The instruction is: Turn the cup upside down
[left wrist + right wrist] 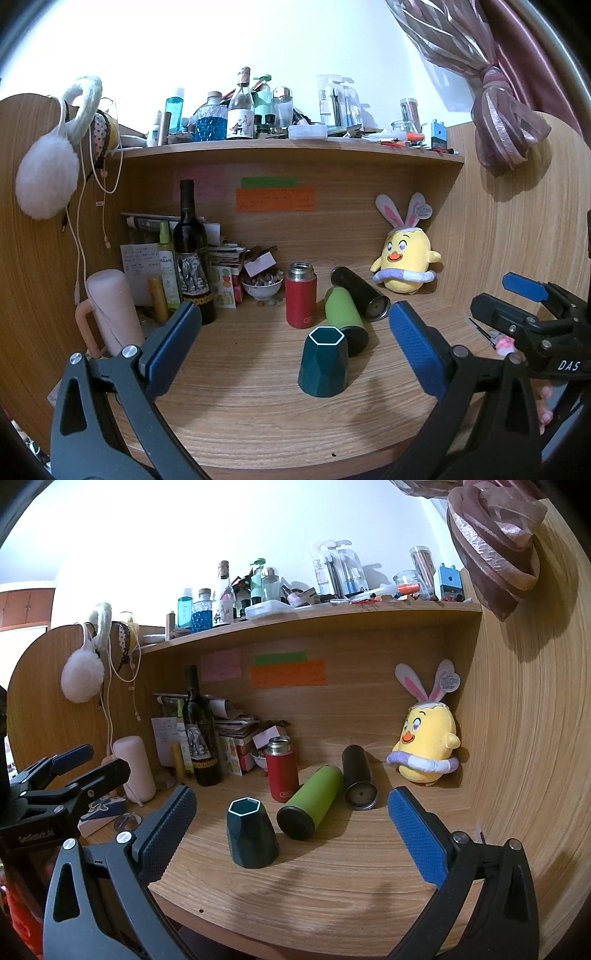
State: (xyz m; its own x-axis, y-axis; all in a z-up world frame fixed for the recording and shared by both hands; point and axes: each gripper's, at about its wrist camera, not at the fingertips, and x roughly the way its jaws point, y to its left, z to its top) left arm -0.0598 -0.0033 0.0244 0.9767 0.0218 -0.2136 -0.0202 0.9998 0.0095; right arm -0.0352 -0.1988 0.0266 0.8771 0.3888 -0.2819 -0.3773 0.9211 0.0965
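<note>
A dark green faceted cup [324,361] stands on the wooden desk [240,406], its narrower hexagonal white-edged end on top. It also shows in the right wrist view [252,833]. My left gripper [295,332] is open and empty, hovering near the desk's front edge, with the cup between and beyond its blue pads. My right gripper [291,812] is open and empty, back from the cup, which lies left of its centre. The right gripper also appears in the left wrist view [513,295], and the left gripper in the right wrist view [79,762].
Behind the cup lie a green flask [341,314] and a black flask [360,293]; a red flask [301,299] stands upright. A wine bottle [192,254], pink bottle [114,306], bowl [261,287] and papers crowd the back left. A yellow plush chick [406,258] sits back right.
</note>
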